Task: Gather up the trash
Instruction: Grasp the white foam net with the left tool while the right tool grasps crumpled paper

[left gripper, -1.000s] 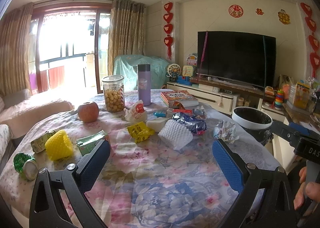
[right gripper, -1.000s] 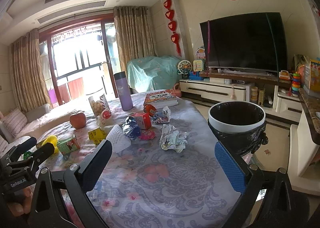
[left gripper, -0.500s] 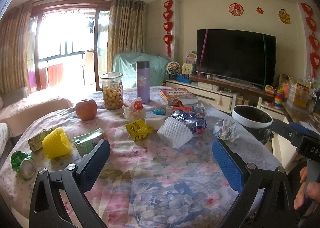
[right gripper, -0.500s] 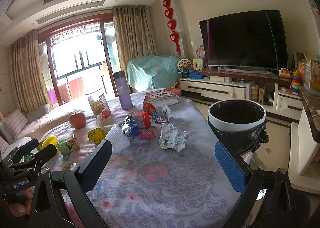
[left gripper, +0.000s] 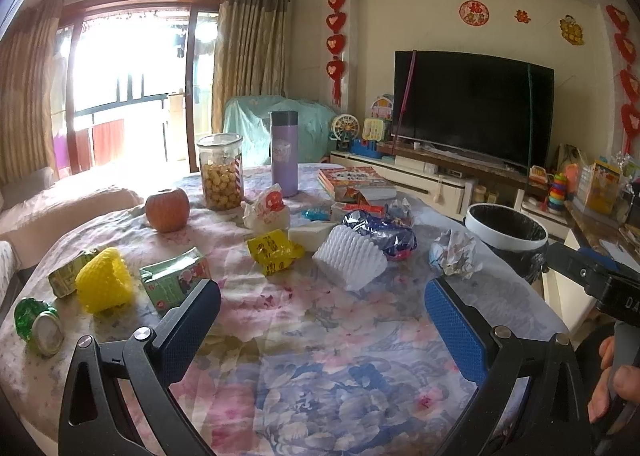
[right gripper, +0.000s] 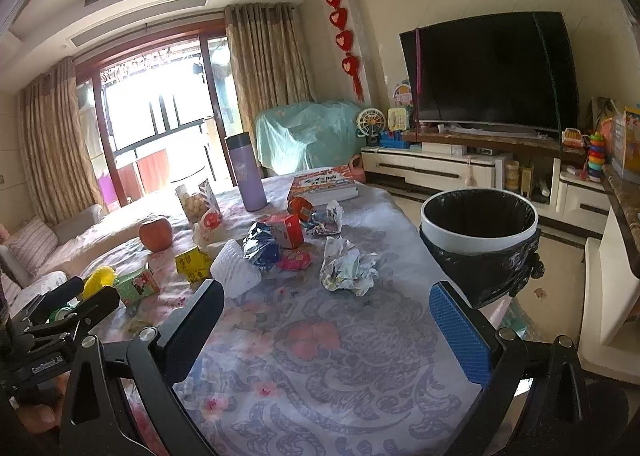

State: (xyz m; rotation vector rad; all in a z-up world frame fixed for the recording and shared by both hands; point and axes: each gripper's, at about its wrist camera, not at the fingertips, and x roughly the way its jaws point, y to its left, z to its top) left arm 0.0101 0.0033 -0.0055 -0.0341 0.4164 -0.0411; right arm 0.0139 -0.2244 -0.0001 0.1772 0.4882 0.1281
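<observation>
Litter lies across a floral tablecloth [left gripper: 320, 336]: a crumpled paper ball [left gripper: 454, 254] [right gripper: 347, 270], white foam netting [left gripper: 350, 260] [right gripper: 234, 268], a blue foil wrapper [left gripper: 380, 234] [right gripper: 260, 244], a yellow wrapper [left gripper: 274, 250], a green carton [left gripper: 174, 282], yellow foam netting [left gripper: 105, 284] and a crushed green can [left gripper: 38, 326]. A bin with a black liner [right gripper: 480, 240] [left gripper: 506, 234] stands off the table's right edge. My left gripper [left gripper: 322, 314] is open over the near table. My right gripper [right gripper: 326, 316] is open too, short of the paper ball.
An apple [left gripper: 167, 209], a snack jar [left gripper: 221, 171], a purple flask [left gripper: 285, 153] and books [left gripper: 356, 181] stand at the far side. A TV [right gripper: 492, 69] on a low cabinet is beyond. A person's hand [left gripper: 612, 384] holds the right tool.
Both views have tilted slightly; the table items sit a little lower and closer in the left wrist view. Both grippers stay open and nothing on the table has moved.
</observation>
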